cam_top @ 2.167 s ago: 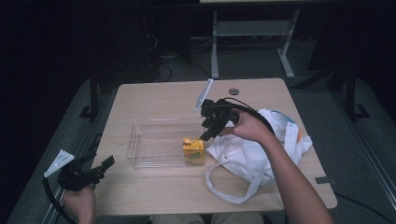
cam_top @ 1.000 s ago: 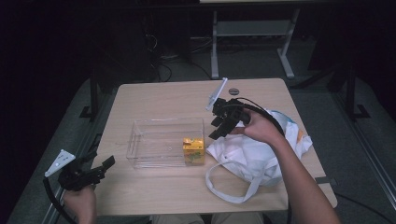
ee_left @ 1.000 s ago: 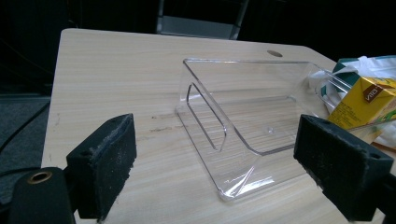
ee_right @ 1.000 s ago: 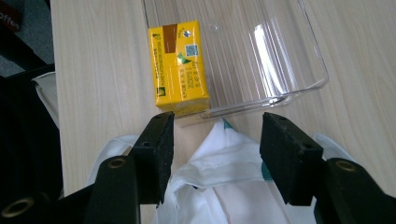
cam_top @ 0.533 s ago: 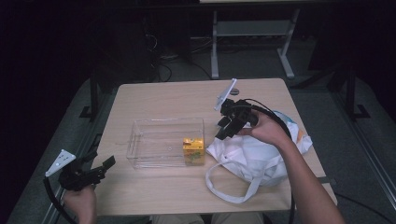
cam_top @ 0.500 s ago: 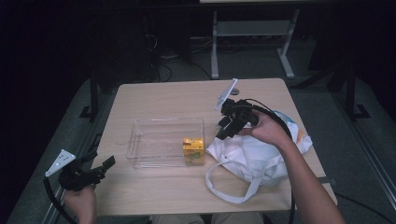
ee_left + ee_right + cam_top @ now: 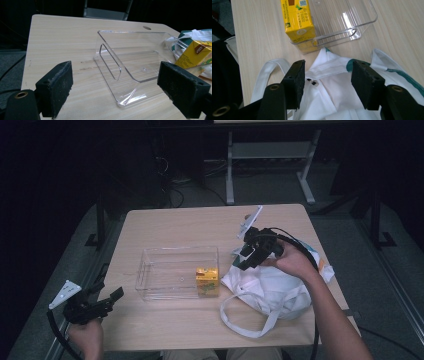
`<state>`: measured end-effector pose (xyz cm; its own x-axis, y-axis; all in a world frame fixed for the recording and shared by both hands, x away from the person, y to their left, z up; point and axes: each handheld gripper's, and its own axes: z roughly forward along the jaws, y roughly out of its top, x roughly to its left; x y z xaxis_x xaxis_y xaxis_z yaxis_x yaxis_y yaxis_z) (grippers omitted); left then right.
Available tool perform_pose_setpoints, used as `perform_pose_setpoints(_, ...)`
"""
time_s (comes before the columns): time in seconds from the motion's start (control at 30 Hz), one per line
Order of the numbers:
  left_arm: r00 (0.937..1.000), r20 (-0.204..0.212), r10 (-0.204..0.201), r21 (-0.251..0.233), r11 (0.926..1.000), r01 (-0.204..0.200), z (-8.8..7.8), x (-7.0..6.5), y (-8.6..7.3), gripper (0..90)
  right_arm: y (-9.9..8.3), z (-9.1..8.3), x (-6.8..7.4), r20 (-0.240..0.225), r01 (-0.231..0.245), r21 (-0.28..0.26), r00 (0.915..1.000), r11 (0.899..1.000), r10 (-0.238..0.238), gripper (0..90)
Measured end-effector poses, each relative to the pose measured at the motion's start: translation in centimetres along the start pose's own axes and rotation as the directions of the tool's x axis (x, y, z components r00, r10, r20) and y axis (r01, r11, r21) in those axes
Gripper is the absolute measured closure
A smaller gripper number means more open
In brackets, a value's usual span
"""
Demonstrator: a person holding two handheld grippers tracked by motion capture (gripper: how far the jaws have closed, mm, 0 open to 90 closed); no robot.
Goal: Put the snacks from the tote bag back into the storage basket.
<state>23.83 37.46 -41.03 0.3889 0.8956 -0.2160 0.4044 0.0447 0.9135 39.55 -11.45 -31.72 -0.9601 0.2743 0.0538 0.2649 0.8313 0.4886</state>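
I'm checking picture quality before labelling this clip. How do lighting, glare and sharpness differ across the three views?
High view: dark surroundings, evenly lit table, slightly soft overall. Left gripper view: the clear plastic bin is sharp, with bright glints on its near corner; the near fingers look grainy. Right gripper view: the yellow drink carton is well lit and readable, the white bag slightly washed out.

Left tongs (image 7: 107,297) rest level, jaws wide; right tongs (image 7: 245,260) tilt down, jaws apart.
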Motion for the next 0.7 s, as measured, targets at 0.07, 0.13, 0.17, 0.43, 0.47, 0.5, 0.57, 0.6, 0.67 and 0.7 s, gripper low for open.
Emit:
perform_pose_setpoints(0.07, 1.0000, -0.002, -0.001, 0.000, 1.0000, 0.001, 0.0, 0.0, 0.0, 12.5, -0.2, -0.1, 0.0, 0.004, -0.005, -0.002, 1.0000, 1.000, 0.005, 44.0)
perform_pose_setpoints(0.13, 1.0000, -0.002, -0.001, 0.000, 1.0000, 0.001, 0.0, 0.0, 0.0, 12.5, -0.5, -0.2, -0.1, 0.005, -0.007, -0.006, 1.0000, 1.000, 0.007, 44.1)
perform_pose_setpoints(0.17, 1.0000, -0.002, -0.001, 0.001, 1.0000, 0.001, 0.0, 0.0, 0.0, 12.5, -0.6, -0.2, -0.1, 0.006, -0.010, -0.009, 0.9999, 1.000, 0.010, 44.1)
perform_pose_setpoints(0.43, 1.0000, -0.001, -0.001, 0.002, 1.0000, 0.001, 0.1, -0.1, 0.0, 12.5, -1.8, -0.4, -0.3, 0.010, -0.029, -0.021, 0.9995, 0.999, 0.029, 44.2)
perform_pose_setpoints(0.47, 1.0000, -0.001, -0.002, 0.003, 1.0000, 0.002, 0.1, -0.1, 0.0, 12.5, -2.0, -0.4, -0.3, 0.010, -0.034, -0.021, 0.9994, 0.999, 0.034, 44.2)
perform_pose_setpoints(0.5, 1.0000, 0.001, -0.003, 0.003, 1.0000, 0.003, 0.1, -0.1, 0.0, 12.5, -2.1, -0.4, -0.3, 0.010, -0.032, -0.022, 0.9994, 0.999, 0.032, 44.2)
perform_pose_setpoints(0.57, 1.0000, 0.001, -0.003, 0.004, 1.0000, 0.003, 0.1, -0.1, 0.0, 12.5, -2.4, -0.5, -0.3, 0.011, -0.038, -0.025, 0.9992, 0.999, 0.038, 44.2)
perform_pose_setpoints(0.6, 1.0000, 0.002, -0.005, 0.003, 1.0000, 0.005, 0.1, -0.1, 0.0, 12.5, -2.5, -0.5, -0.2, 0.014, -0.042, -0.026, 0.9990, 0.999, 0.043, 44.2)
perform_pose_setpoints(0.67, 1.0000, 0.001, -0.008, 0.003, 1.0000, 0.008, 0.1, -0.1, 0.0, 12.5, -2.8, -0.6, -0.3, 0.015, -0.044, -0.029, 0.9989, 0.999, 0.044, 44.2)
perform_pose_setpoints(0.7, 1.0000, 0.000, -0.008, 0.004, 1.0000, 0.008, 0.1, -0.1, 0.0, 12.5, -3.0, -0.6, -0.2, 0.015, -0.045, -0.034, 0.9989, 0.998, 0.045, 44.2)
